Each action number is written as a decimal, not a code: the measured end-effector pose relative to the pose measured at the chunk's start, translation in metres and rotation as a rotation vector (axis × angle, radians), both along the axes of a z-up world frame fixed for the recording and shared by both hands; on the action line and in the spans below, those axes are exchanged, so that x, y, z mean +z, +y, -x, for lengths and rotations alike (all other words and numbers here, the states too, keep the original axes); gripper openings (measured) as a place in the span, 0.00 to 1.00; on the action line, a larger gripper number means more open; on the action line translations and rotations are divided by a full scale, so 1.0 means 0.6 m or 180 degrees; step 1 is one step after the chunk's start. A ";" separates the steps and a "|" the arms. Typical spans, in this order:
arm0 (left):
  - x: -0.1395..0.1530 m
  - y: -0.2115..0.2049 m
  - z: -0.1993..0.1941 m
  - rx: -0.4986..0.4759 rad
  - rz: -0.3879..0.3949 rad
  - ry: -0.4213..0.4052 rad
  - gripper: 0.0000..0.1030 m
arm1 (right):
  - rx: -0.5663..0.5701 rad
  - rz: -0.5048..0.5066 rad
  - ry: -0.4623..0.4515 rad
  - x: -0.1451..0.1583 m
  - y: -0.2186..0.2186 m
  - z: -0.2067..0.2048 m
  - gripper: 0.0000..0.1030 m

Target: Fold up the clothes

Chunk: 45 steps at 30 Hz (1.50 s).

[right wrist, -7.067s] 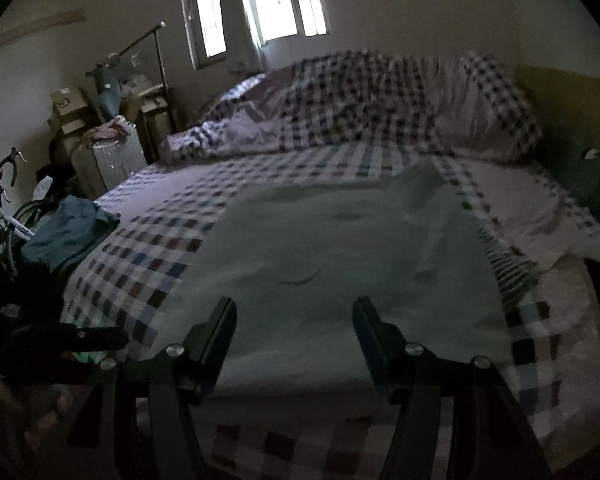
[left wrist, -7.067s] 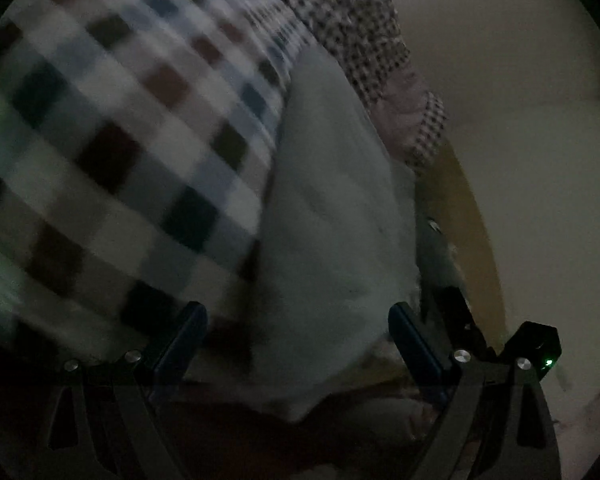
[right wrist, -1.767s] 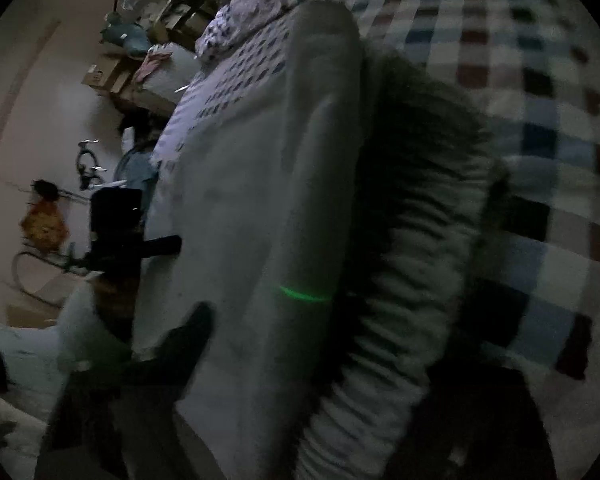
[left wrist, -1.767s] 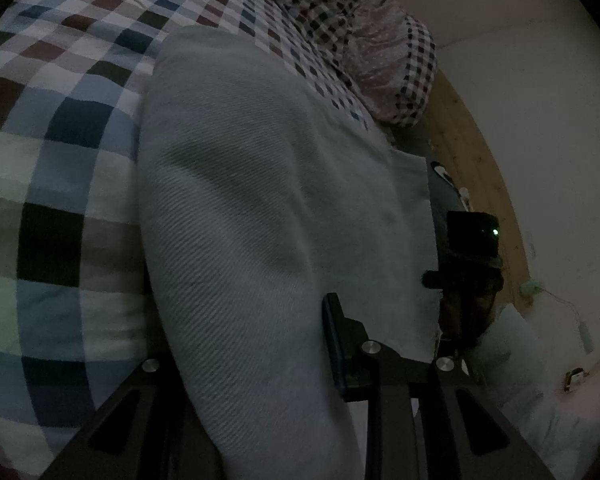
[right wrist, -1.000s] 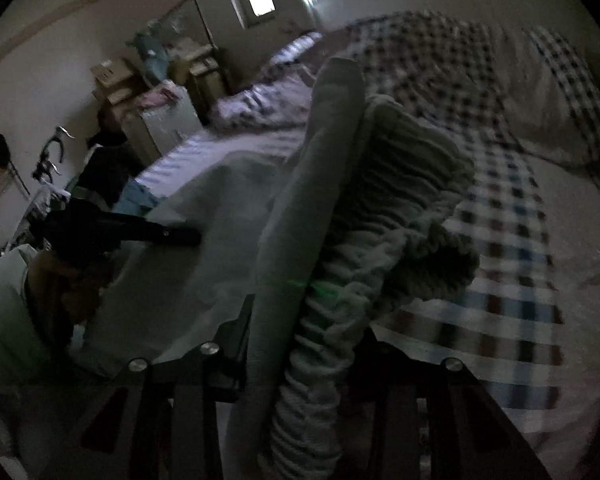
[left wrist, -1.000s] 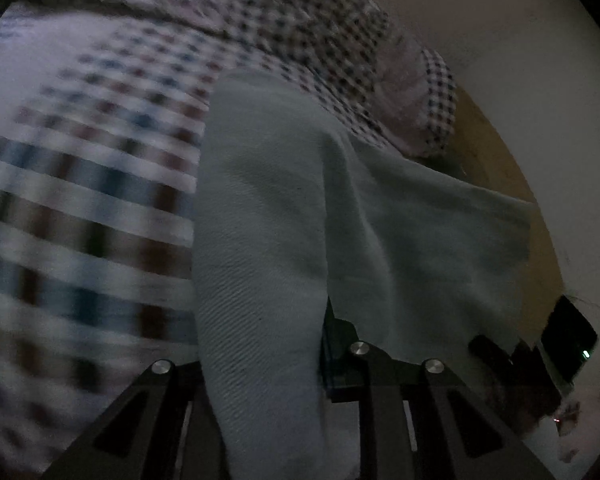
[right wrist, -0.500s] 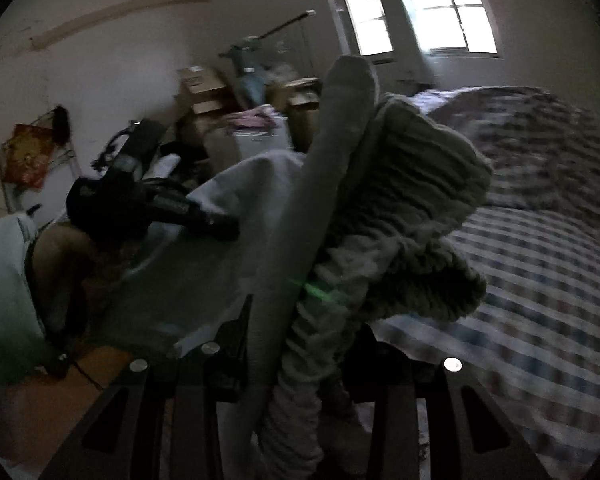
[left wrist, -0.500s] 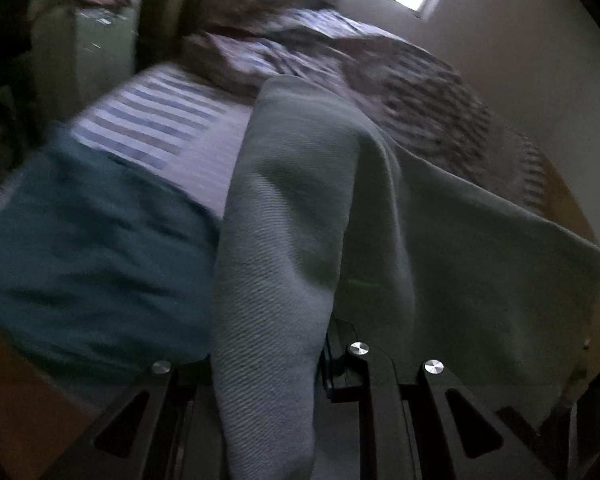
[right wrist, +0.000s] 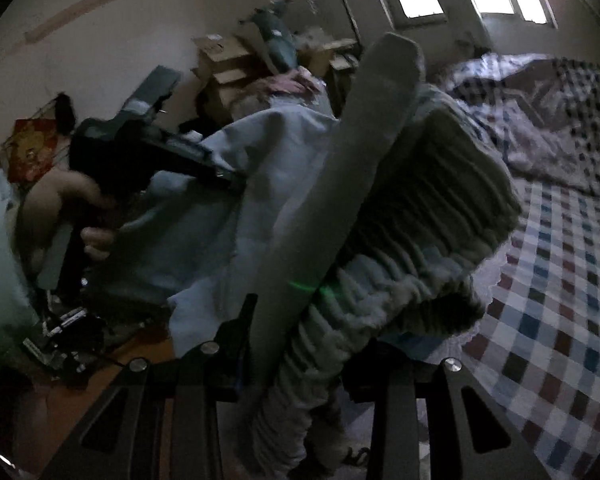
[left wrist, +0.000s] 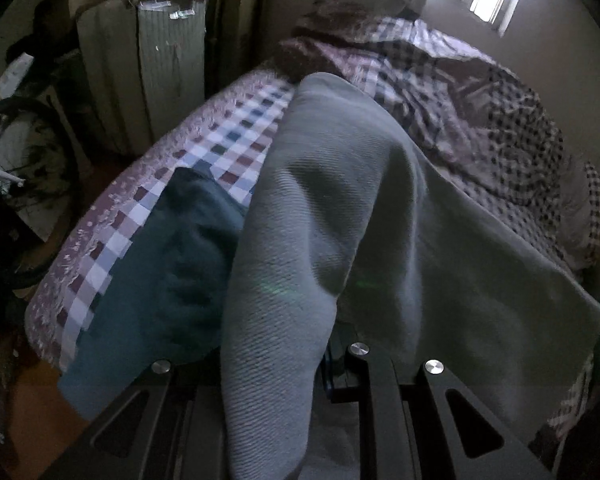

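Observation:
A pale grey-green garment (left wrist: 340,208) is held up in the air between both grippers, above the edge of the checked bed (left wrist: 236,136). My left gripper (left wrist: 276,364) is shut on one end of it; the cloth drapes over the jaws and hides the fingertips. My right gripper (right wrist: 296,344) is shut on the other end, at the ribbed waistband (right wrist: 404,248), which bunches over the jaws. In the right wrist view the left gripper (right wrist: 148,152) and the hand holding it show at the left, with the cloth hanging between.
A dark teal garment (left wrist: 168,264) lies on the bed's near corner. A crumpled checked duvet (left wrist: 460,92) fills the head of the bed. A grey suitcase (left wrist: 156,56), boxes (right wrist: 228,60) and a bicycle wheel (left wrist: 24,152) stand on the floor beside the bed.
Both grippers have lifted the garment off the bed and swung it left toward the bed's corner. The teal garment and the suitcase have come into the left view.

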<state>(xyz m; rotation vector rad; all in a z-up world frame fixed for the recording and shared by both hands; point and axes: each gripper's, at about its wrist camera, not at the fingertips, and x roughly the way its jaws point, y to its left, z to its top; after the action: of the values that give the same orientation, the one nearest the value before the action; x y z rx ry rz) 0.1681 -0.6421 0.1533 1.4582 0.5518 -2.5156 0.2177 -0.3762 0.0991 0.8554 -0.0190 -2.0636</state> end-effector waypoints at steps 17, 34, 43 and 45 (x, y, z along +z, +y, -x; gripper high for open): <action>0.006 -0.117 -0.101 0.0843 0.0207 0.0460 0.75 | -0.0562 -0.0130 -0.0798 -0.041 0.182 0.072 0.72; 0.186 0.367 -0.075 -0.0383 -0.0084 0.1833 0.83 | -0.1300 -0.0078 0.0421 0.143 0.680 -0.023 0.93; 0.125 0.744 0.027 -0.1274 -0.0629 0.1668 0.83 | -0.2270 -0.0066 0.0471 0.128 0.930 0.031 1.00; 0.081 0.801 0.046 -0.1384 -0.0718 0.1524 0.83 | -0.2491 0.0037 0.0356 0.112 0.976 0.056 1.00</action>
<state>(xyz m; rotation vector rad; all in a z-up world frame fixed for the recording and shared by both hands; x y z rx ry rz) 0.1408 -0.1617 0.2017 1.1263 0.6664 -3.2777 0.1839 0.2096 0.1664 0.7938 -0.3539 -2.8299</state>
